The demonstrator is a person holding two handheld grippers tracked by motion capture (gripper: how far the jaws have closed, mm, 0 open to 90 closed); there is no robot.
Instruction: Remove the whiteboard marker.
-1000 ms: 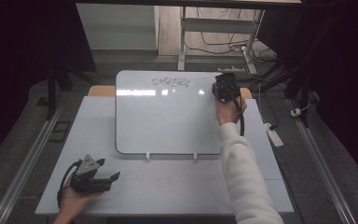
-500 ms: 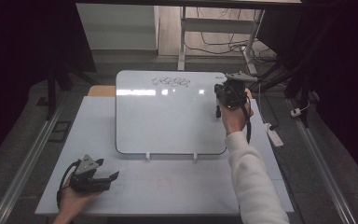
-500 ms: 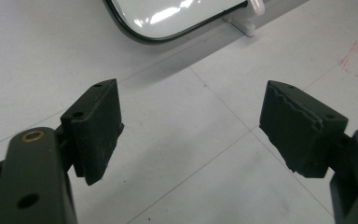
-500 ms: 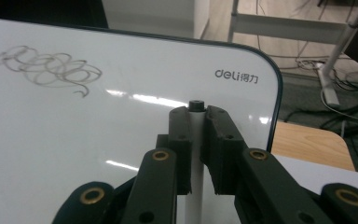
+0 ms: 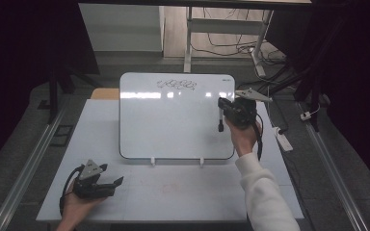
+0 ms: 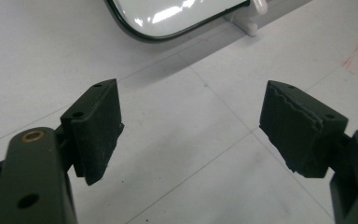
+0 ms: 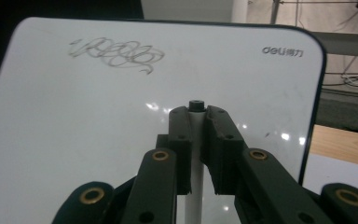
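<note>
Right gripper (image 5: 224, 111) is pinching a marker (image 7: 194, 154) w/ its fingers, sitting near the whiteboard (image 5: 173, 120)'s right edge; scribble (image 7: 114, 53) is lying up and left of the tip. Left gripper (image 5: 107, 185) is resting on the counter (image 5: 173, 192), fingers spread, well apart from it.

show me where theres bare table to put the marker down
Bare room lies on the table in front of the whiteboard, between the left gripper and the person's sleeve. A narrower strip runs left of the whiteboard. The right edge is tighter: the right gripper, holding the marker, is there.
</note>
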